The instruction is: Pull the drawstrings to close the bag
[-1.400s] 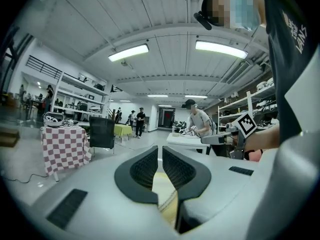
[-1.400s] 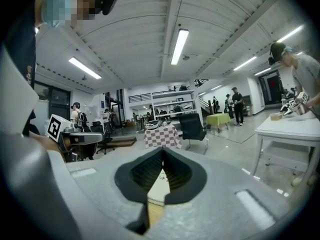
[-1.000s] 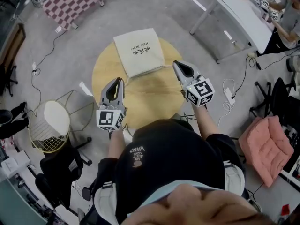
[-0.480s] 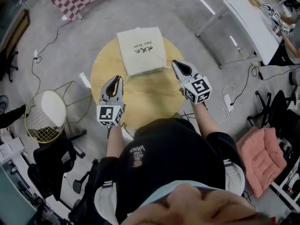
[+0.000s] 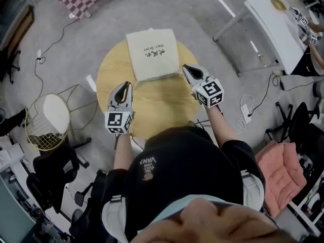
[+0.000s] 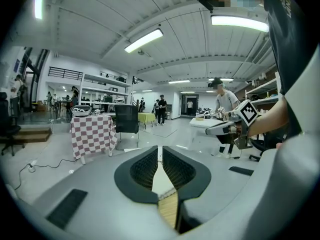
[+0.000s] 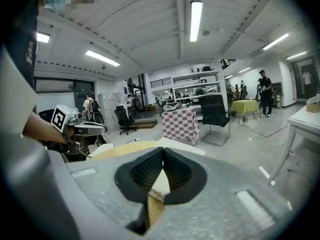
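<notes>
cream cloth bag with dark print, flat on the far side of the round pale wooden surface, cords not discernible. near its close edge, left tool and right tool, both pinched tip to tip on nothing. better to part the jaws, grip one cord each, pull apart evenly

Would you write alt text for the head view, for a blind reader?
A person holds the left hand-held gripper and right hand-held gripper, both shut and empty, over a round wooden table; a cream bag lies flat at its far side.
</notes>
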